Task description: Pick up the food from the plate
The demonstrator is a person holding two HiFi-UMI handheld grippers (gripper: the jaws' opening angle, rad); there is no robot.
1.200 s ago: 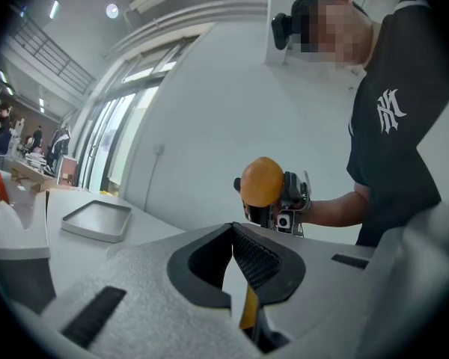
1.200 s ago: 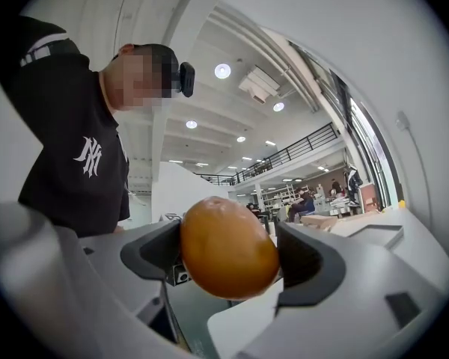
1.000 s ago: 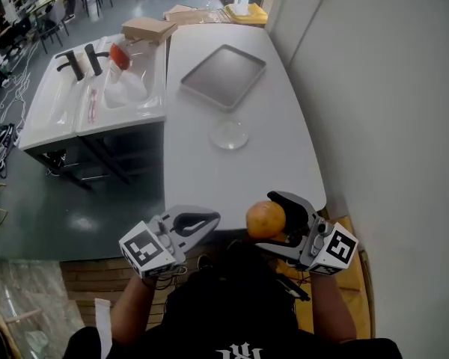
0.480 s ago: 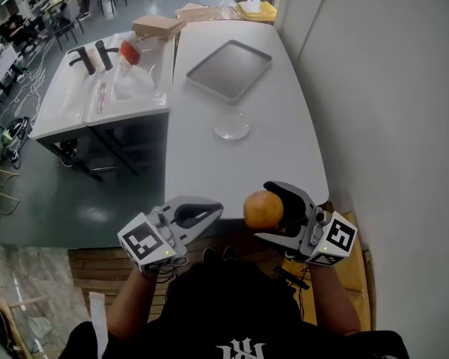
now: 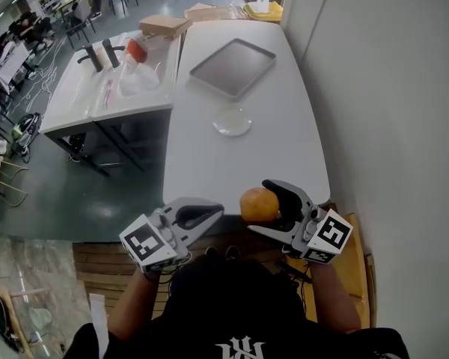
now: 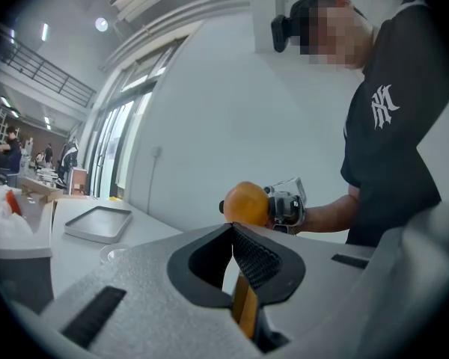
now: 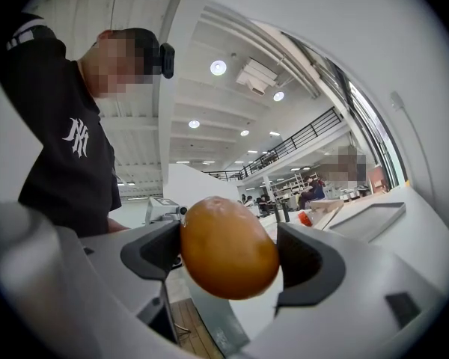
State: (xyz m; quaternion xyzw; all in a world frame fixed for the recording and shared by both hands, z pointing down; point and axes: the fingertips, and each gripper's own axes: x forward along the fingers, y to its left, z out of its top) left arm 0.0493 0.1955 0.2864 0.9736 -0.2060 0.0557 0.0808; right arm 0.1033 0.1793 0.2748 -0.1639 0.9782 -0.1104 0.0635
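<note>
An orange, egg-shaped piece of food [image 5: 256,204] hangs in the air past the near end of the white table [image 5: 239,163], and my right gripper [image 5: 265,211] is shut on it. In the right gripper view the food [image 7: 228,249] fills the gap between both pads. The clear glass plate [image 5: 232,120] lies bare in the middle of the table, well ahead of both grippers. To the left of the food, my left gripper [image 5: 214,213] is shut with nothing in it; in its own view its jaws meet, with the food [image 6: 245,203] just beyond.
A grey metal tray [image 5: 233,67] lies beyond the plate. Cardboard boxes [image 5: 165,26] and yellow things [image 5: 263,10] sit at the table's far end. A second white table [image 5: 108,92] to the left holds bottles and bags. A wall runs along the right.
The right gripper has kept hold of the food and drifted slightly left. The left gripper has stayed shut and hardly moved. The camera has shifted a little.
</note>
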